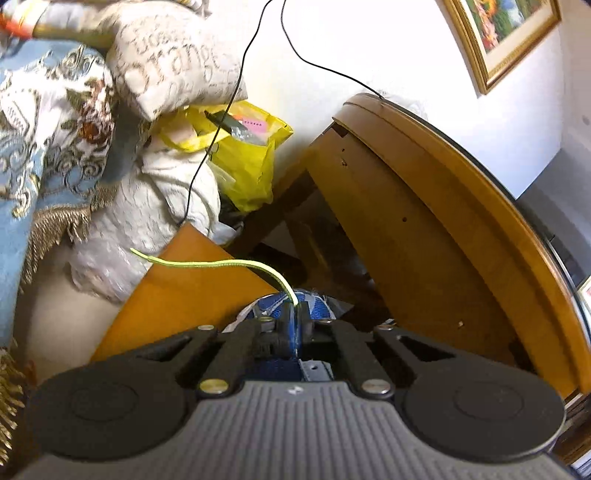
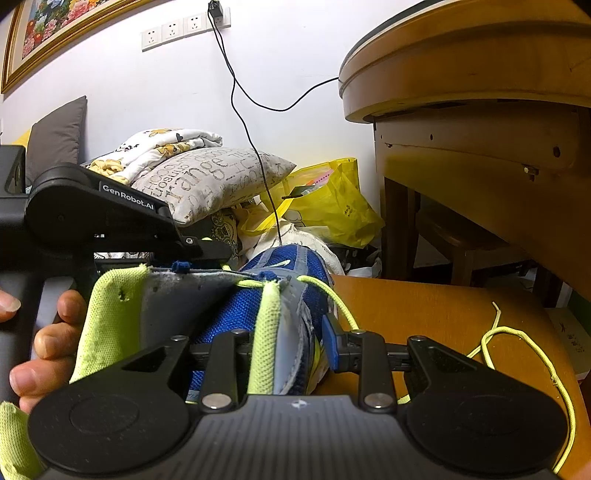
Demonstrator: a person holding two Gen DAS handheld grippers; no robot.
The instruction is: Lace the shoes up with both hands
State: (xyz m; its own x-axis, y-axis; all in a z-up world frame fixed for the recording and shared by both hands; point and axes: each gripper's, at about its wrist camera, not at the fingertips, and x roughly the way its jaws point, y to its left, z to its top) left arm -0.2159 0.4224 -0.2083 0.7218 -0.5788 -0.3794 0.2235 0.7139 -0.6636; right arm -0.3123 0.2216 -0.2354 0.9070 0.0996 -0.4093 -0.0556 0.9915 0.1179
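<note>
Home living room: framed painting [image 2: 55, 26], printed pillow [image 2: 210, 177], wooden table [image 2: 461, 74], wall sockets [image 2: 184, 27].

Counts, taking the blue shoe [image 2: 236, 314] as the landmark.

- Shoes: one showing.
- Yellow-green lace [image 2: 517, 343]: one, running from the shoe out to the right over the bench [image 2: 424, 302]; one free end is sticking up beyond the shoe in the left wrist view [image 1: 207, 263].
- Hand-held grippers: two, the left hand-held gripper [image 1: 294, 308] and the right hand-held gripper [image 2: 291, 343], both working at the shoe.
- Printed pillows [image 2: 207, 181]: one, lying behind the shoe.
- Yellow bags [image 2: 332, 203]: one, sitting behind the shoe.
- Black cables [image 2: 236, 96]: two, hanging on the wall behind the shoe.
- Round wooden tables [image 2: 461, 74]: one, standing right of the shoe.
- Framed pictures [image 2: 55, 26]: one, hanging high above the shoe.
</note>
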